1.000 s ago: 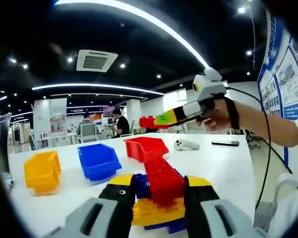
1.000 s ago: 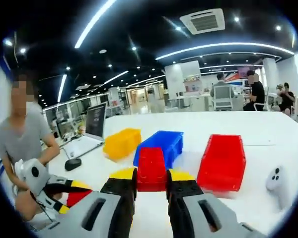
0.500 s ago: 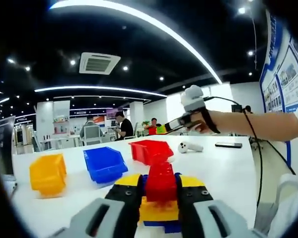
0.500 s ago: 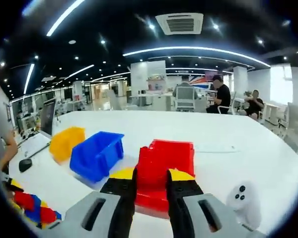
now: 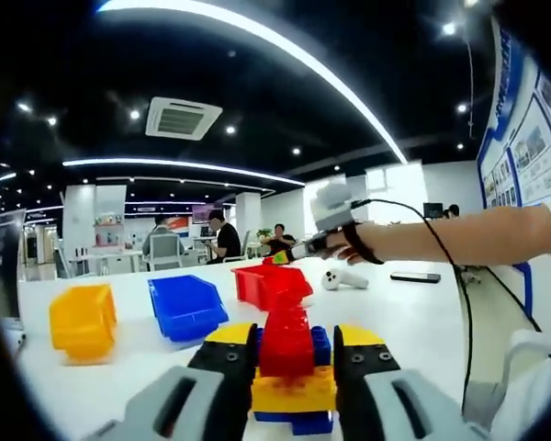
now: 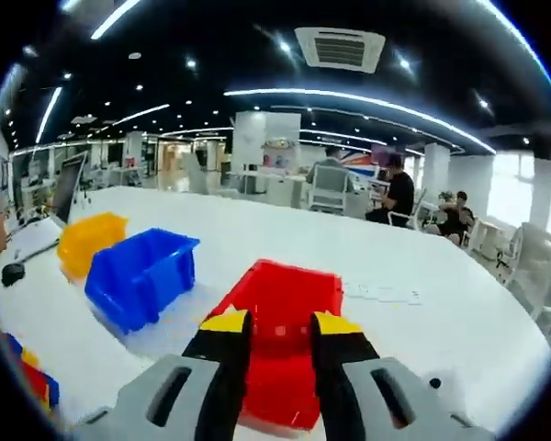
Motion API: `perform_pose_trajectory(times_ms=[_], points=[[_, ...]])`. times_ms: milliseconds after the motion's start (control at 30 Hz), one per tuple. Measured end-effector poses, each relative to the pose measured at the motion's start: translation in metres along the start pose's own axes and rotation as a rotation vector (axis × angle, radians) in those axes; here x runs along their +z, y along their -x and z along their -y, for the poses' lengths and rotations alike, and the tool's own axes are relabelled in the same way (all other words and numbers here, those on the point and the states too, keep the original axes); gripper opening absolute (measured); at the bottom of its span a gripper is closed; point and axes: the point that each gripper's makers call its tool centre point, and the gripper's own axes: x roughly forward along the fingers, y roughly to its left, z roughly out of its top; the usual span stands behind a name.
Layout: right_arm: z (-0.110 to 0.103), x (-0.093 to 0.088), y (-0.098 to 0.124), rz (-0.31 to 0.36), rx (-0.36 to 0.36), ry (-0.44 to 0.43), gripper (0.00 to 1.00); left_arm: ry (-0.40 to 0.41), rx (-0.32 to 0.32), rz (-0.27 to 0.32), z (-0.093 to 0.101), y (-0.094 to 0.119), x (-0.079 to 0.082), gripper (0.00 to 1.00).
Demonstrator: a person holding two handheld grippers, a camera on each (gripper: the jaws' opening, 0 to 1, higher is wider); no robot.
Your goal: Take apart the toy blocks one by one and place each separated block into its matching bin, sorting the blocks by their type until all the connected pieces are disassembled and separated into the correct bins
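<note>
**Block sorting station: both grippers over a white desk**

- Left gripper: jaws closed tight on a stack of joined toy blocks, red piece on top, yellow under it, blue at the base and behind. The stack sits at the near edge of the white desk, held between the yellow-tipped jaws.
- Right gripper: seen in its own view hovering directly over the red bin. Jaws stand narrowly apart; a red shape lies between them, but against the red bin behind I cannot tell whether it is a held block or the bin itself. In the left gripper view this gripper appears far off above the same bin, carried by a person's hand with a black wrist strap and a trailing cable.
- Bins, left to right in the left gripper view: yellow bin, blue bin, red bin, standing in a row, close together but apart.
- Other desk items: a white controller beyond the red bin; a dark flat device farther right; a laptop at the far left of the right gripper view.
- Background: seated people at far desks.
</note>
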Motion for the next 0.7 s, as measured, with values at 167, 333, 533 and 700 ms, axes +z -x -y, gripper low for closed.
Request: perform_pose_trajectory(times_ms=[167,333,533,700], points=[[-0.007,0.002,0.007,0.026,0.038,-0.08,0.68,-0.006,0.004,-0.005,-0.005,0.0,-0.001,0.35],[-0.026,0.012,0.025,0.091,0.122,-0.087,0.69,-0.003,0.009,-0.008,-0.007,-0.001,-0.003,0.35],[-0.06,0.018,0.066,0.153,0.243,-0.071,0.7,-0.008,0.011,-0.012,-0.006,0.0,-0.003,0.35],[-0.101,0.021,0.113,0.233,0.37,-0.037,0.73,-0.009,0.017,-0.014,-0.006,0.001,-0.001,0.35]])
